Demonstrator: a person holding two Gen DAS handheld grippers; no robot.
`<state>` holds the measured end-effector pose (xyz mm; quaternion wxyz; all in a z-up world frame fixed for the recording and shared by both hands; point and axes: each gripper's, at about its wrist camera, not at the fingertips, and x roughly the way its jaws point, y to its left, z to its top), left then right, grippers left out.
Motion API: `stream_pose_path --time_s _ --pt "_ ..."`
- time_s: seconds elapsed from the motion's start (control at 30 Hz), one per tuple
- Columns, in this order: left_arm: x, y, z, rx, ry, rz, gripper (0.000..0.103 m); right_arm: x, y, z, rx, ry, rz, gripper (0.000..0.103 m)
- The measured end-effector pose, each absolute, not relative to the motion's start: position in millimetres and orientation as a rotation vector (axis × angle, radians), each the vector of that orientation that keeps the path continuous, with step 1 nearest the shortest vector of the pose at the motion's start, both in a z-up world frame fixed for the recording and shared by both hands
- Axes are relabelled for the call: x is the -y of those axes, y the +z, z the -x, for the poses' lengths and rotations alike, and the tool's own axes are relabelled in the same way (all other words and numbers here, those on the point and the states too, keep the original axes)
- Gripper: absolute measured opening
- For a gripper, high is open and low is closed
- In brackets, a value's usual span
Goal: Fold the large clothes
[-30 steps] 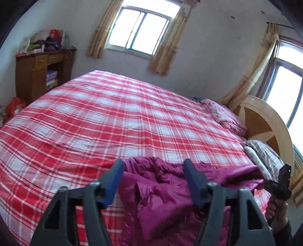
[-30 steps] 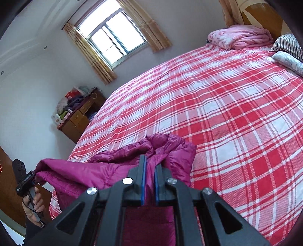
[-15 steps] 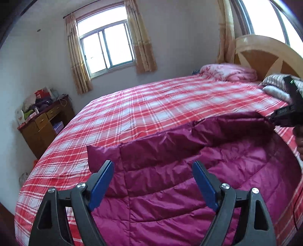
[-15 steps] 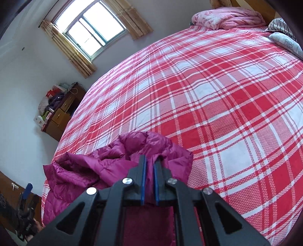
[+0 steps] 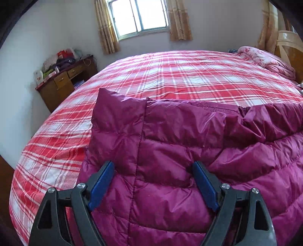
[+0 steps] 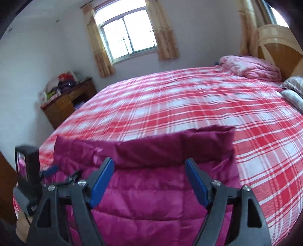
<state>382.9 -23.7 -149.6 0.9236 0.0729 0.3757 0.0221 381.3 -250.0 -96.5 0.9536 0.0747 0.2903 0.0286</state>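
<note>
A magenta quilted down jacket [image 5: 180, 151] lies spread on the near edge of the red plaid bed [image 5: 170, 75]. Its far edge is folded over toward me. My left gripper [image 5: 152, 181] is open, its blue pads just above the jacket's left part. My right gripper [image 6: 149, 179] is open and empty, over the jacket [image 6: 151, 198] near its right end. The left gripper's body [image 6: 28, 179] shows at the left edge of the right wrist view.
A wooden cabinet [image 5: 64, 81] with clutter on top stands by the wall at the left. A folded pink quilt [image 6: 250, 68] and pillows [image 6: 293, 90] lie by the wooden headboard [image 6: 280, 47] at the right. A curtained window [image 5: 140, 17] is behind the bed.
The right gripper was shut on the bunched jacket and has opened, letting it go. The jacket went from a crumpled heap to lying spread flat. Both grippers swung to face the window.
</note>
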Motion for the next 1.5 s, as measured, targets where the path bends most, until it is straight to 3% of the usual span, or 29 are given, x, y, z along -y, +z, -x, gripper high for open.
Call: stream_pose_path --time_s 0.23,0.53,0.77,1.5 --pt "37.0 -108.2 -376.5 -0.665 0.029 -0.172 0.086 250.9 -117.1 -433.1 -0.68 -0.02 -0.096 0.067" --pt "54.9 -130.4 -421.1 -0.727 0.061 -0.262 0.086 259.3 -138.4 -459.8 -0.745 -0.062 -0.082 0.066" --pt "31.7 -154.1 -447.3 -0.826 0.063 -0.14 0.087 266.2 -136.7 -477.8 -0.76 -0.08 -0.082 0.066" --pt "21.2 -176.9 -458.6 -0.843 0.072 -0.054 0.099 266.9 -155.9 -487.1 -0.769 -0.076 -0.088 0.067"
